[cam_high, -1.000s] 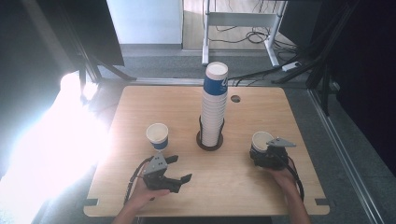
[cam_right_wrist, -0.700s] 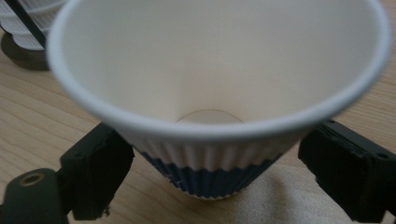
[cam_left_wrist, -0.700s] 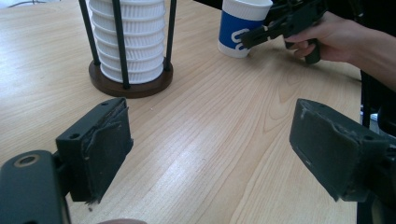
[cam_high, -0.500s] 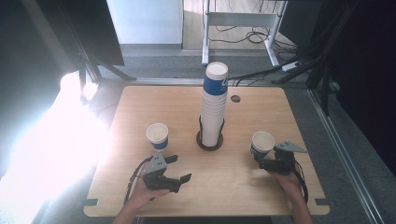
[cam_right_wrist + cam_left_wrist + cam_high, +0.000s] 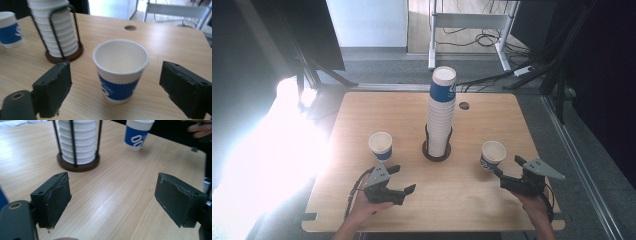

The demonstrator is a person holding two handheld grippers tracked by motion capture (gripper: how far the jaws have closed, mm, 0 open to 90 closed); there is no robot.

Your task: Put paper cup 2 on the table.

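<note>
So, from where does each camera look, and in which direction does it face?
High view: above the table's near edge, facing forward and down; both forearms, left gripper, right gripper.
Left gripper view: on that gripper, facing the cup stack; its jaws show.
Right gripper view: behind the right cup, jaws apart.
All three share the stack and right cup.

A tall stack of white ribbed paper cups (image 5: 441,117) stands in a black wire holder with a round brown base (image 5: 436,151) mid-bench, on the light wooden bench (image 5: 377,107).
</note>
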